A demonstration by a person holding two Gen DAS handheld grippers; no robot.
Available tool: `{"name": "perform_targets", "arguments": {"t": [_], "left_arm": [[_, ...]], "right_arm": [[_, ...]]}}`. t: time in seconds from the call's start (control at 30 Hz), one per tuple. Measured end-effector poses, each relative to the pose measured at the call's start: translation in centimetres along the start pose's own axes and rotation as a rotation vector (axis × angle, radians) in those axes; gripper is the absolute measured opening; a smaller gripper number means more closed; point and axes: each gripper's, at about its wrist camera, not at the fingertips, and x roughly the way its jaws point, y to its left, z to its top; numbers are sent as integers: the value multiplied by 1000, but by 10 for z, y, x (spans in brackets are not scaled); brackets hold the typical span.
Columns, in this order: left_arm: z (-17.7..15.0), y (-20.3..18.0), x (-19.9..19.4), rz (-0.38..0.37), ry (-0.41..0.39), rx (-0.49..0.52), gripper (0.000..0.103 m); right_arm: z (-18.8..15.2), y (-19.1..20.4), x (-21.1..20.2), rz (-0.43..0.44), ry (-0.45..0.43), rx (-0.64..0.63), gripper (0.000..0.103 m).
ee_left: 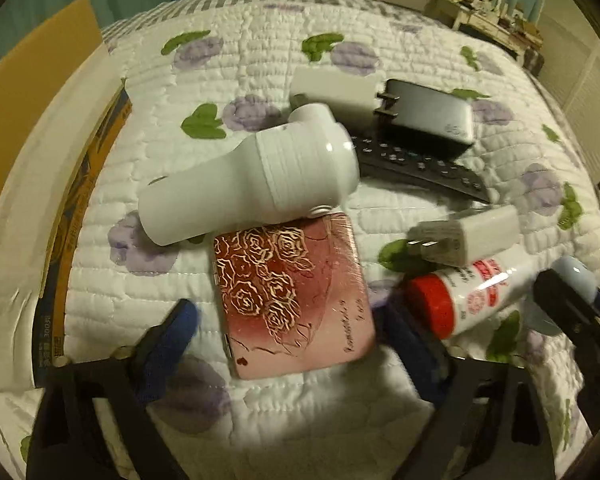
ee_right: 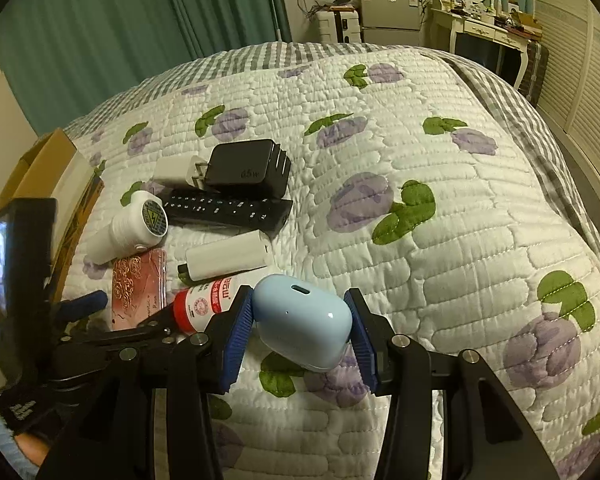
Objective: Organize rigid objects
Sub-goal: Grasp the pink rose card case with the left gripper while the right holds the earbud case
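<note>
On the quilted bed lie a pink rose-patterned case (ee_left: 292, 300), a white handheld device (ee_left: 252, 176), a black remote (ee_left: 420, 168), a black charger (ee_left: 424, 116), a white plug adapter (ee_left: 464, 236) and a red-capped white bottle (ee_left: 460, 296). My left gripper (ee_left: 288, 332) is open, its blue pads either side of the pink case. My right gripper (ee_right: 300, 328) has its pads against both sides of a light blue earbud case (ee_right: 304, 320), resting on the quilt. The pink case (ee_right: 140, 284), bottle (ee_right: 208, 300) and remote (ee_right: 228, 208) also show in the right wrist view.
A cardboard box (ee_left: 40, 160) with white and orange flaps stands at the left edge of the bed. Another white adapter (ee_left: 332, 88) lies behind the black charger. Green curtains, a desk and cabinets stand beyond the bed. Bare quilt (ee_right: 440, 220) stretches to the right.
</note>
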Motion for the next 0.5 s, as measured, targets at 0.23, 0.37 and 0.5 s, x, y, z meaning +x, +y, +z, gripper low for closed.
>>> {"name": "perform_targets", "arguments": {"t": [0.23, 0.37, 0.5], "left_arm": [[-9, 1, -10, -36, 3, 36, 71], [-23, 6, -37, -53, -44, 41, 71], [-30, 13, -63, -67, -46, 31, 15]], "right_arm": [[-4, 6, -12, -5, -8, -30, 46], [-7, 13, -28, -11, -19, -51, 46], [-10, 20, -50, -10, -25, -59, 46]]}}
